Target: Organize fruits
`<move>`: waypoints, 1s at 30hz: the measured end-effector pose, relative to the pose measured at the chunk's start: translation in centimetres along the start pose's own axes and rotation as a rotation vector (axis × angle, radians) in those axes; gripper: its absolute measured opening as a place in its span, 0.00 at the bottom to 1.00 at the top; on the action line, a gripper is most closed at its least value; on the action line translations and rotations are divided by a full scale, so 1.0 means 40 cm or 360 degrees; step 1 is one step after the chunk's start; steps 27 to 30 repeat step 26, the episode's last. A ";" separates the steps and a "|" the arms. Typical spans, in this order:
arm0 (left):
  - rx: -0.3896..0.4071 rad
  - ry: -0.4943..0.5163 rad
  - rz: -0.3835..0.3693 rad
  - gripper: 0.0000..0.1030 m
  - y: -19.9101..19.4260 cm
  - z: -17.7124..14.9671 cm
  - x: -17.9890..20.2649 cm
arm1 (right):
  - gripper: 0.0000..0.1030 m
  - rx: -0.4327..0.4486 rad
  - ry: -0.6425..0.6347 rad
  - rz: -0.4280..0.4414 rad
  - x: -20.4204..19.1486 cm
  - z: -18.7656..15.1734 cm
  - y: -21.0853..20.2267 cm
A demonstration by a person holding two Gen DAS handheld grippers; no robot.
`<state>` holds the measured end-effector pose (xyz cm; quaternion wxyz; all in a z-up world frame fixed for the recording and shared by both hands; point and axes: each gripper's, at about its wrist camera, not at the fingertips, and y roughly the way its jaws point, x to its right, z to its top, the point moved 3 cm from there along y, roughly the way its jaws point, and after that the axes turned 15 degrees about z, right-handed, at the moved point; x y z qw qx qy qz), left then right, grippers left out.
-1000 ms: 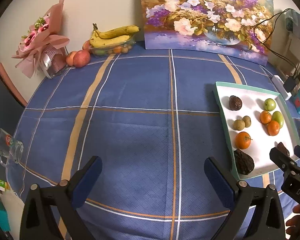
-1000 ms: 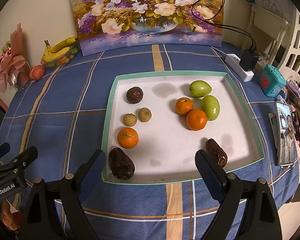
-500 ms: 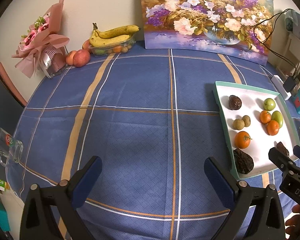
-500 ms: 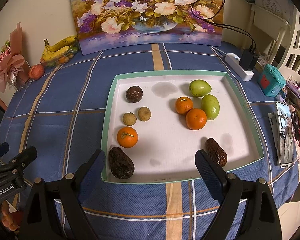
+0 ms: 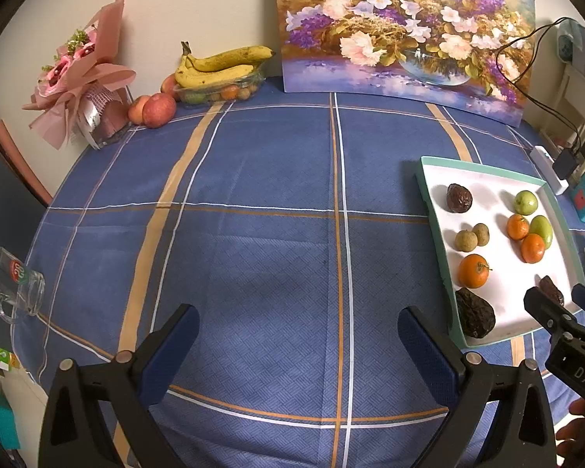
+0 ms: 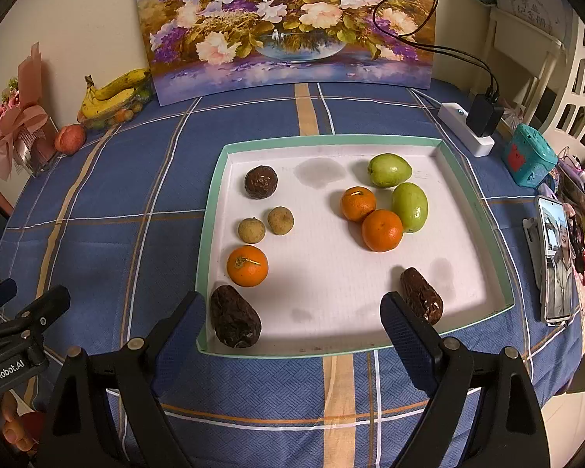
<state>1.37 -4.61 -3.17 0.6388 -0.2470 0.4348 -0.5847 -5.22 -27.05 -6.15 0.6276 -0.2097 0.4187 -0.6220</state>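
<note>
Blue plaid cloth with orange and white stripes (image 5: 253, 234) covers the table, and a floral painting (image 6: 284, 27) leans on the wall behind. On the cloth sits a white tray with a mint-green rim (image 6: 210, 210) holding loose fruit: a wrinkled dark round fruit (image 6: 261, 182), two small tan fruits (image 6: 265, 225), a stemmed orange (image 6: 247, 266), and a large dark shrivelled fruit (image 6: 234, 316) on one side; two green fruits (image 6: 399, 191), two oranges (image 6: 370, 218) touching them, and a brown oblong fruit (image 6: 421, 296) on the other. The right gripper (image 6: 292, 331) is spread wide and empty at the tray's near edge. The left gripper (image 5: 298, 343) hangs equally wide and empty over bare cloth beside the tray. Bananas on a clear punnet (image 5: 218, 74), red apples (image 5: 154, 109), a pink bouquet (image 5: 82, 78), a glass mug (image 5: 13, 284), a white power strip (image 6: 466, 128) and a phone (image 6: 555, 261) ring the table.
</note>
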 end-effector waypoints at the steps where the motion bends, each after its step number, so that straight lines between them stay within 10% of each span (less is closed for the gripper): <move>1: 0.0000 0.0001 0.0000 1.00 0.000 0.000 0.000 | 0.89 -0.0001 0.0000 0.0000 -0.002 0.001 0.001; 30: -0.0023 -0.0016 0.0021 1.00 0.004 -0.003 -0.012 | 0.89 -0.0008 0.0018 -0.0025 0.006 0.000 0.002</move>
